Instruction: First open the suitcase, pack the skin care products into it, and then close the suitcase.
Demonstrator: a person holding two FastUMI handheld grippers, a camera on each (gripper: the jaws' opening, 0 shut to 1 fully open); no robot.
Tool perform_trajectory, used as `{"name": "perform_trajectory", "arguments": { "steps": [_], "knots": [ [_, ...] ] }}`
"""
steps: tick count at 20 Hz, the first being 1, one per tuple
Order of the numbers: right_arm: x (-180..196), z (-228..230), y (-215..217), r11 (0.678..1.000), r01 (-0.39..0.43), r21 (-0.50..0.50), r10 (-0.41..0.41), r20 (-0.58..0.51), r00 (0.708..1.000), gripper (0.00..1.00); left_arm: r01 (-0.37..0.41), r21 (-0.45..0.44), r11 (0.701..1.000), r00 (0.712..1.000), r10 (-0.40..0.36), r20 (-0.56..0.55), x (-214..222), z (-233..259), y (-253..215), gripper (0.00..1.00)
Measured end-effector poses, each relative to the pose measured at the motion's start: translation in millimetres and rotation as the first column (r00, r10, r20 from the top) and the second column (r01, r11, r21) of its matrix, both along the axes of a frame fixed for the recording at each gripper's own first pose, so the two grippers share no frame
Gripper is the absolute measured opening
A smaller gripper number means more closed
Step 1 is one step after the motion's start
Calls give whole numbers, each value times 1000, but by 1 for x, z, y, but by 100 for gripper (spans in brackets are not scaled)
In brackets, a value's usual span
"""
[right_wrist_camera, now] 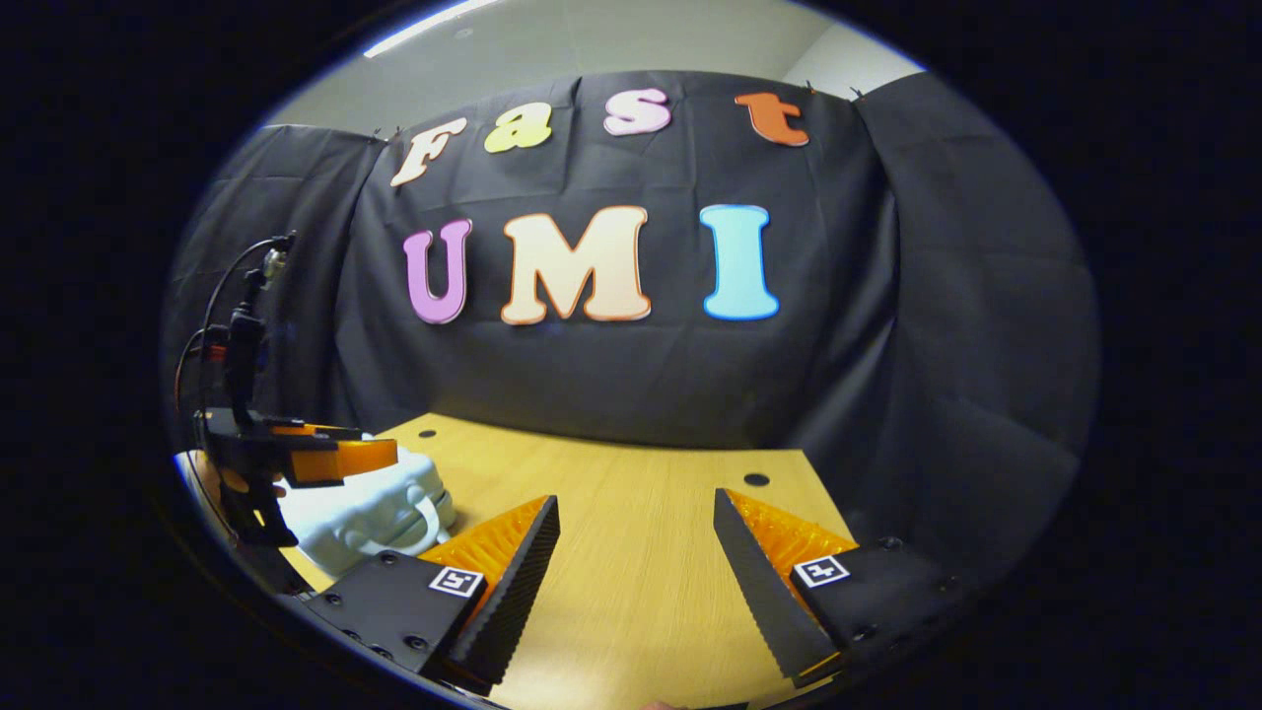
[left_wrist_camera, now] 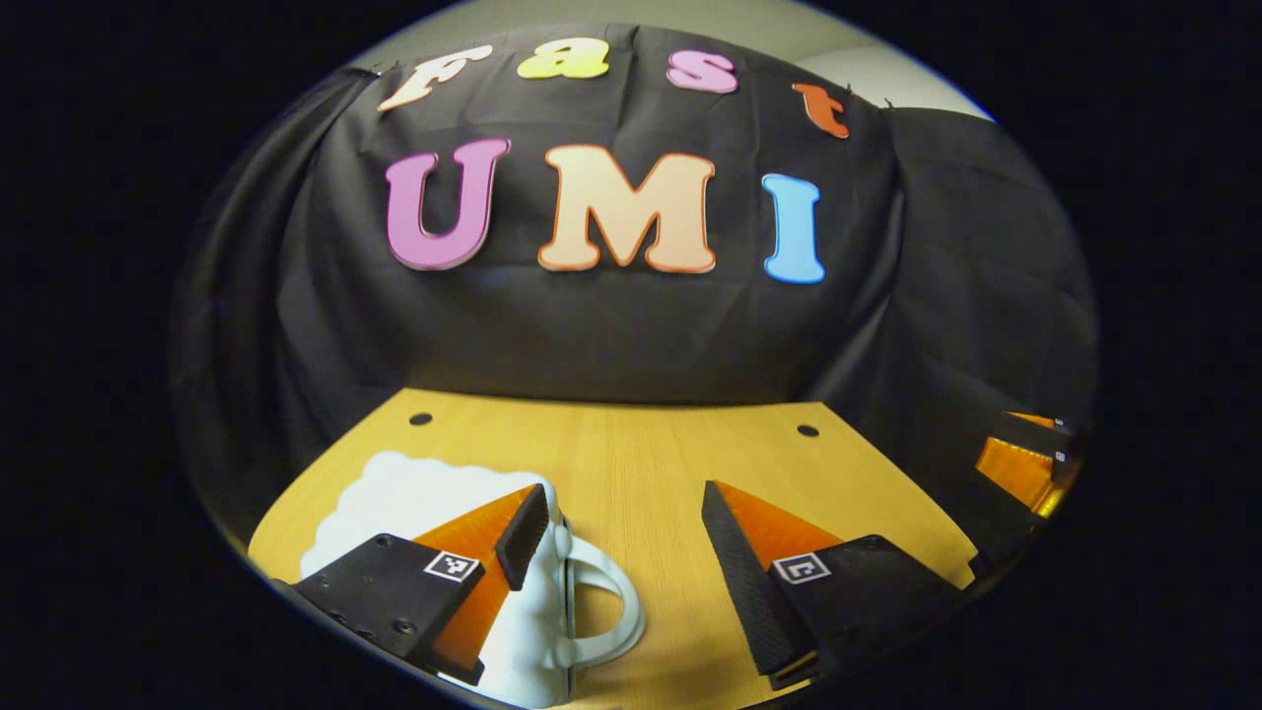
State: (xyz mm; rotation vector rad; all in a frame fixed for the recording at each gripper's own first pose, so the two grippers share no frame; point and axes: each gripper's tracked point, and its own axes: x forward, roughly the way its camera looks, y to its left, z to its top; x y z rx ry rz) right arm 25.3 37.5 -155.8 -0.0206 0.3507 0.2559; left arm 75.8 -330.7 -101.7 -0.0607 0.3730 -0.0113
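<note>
My left tongs (left_wrist_camera: 626, 562) sit lowest in the left gripper view, spread wide with nothing between the fingers, and the white case (left_wrist_camera: 414, 503) lies right under the left finger, partly hidden by it. Its looped handle (left_wrist_camera: 611, 602) pokes out into the gap between the fingers, close to the left one, so the case sits to the left of the tongs' centre line and very near. In the right gripper view my right tongs (right_wrist_camera: 636, 572) are also open and empty, over bare worktop (right_wrist_camera: 641, 513), with the case (right_wrist_camera: 365, 513) well off to their left and the left tongs (right_wrist_camera: 335, 459) hanging over its top. So the left hand is plainly the nearer one, and I'd judge the opening falls to it. The case looks shut, lying flat with the handle edge facing toward the middle of the worktop; its long axis seems to run away from me toward the back cloth, though the fisheye bends it and I can't be sure. I can't make out a latch, a zip or the seam. I see no skin care products from here. My next nudge would be a small shift left to bring the handle or lid edge between the fingers.
</note>
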Motion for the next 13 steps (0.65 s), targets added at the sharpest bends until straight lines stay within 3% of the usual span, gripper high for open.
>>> {"name": "perform_trajectory", "arguments": {
  "steps": [5, 9, 13],
  "knots": [
    [14, 76, 22, 997, 56, 50, -65, 205, 977, 98, -21, 15, 1000, 976, 17, 219, -3, 82, 1, 96],
    [4, 122, 30, 993, 85, 78, -106, 314, 944, 98, 26, 30, 999, 960, -33, 277, -5, 119, 5, 96],
    [-13, 133, 36, 989, 107, 99, -135, 332, 934, 98, 48, 75, 996, 939, -70, 337, -10, 143, 13, 96]
  ]
}}
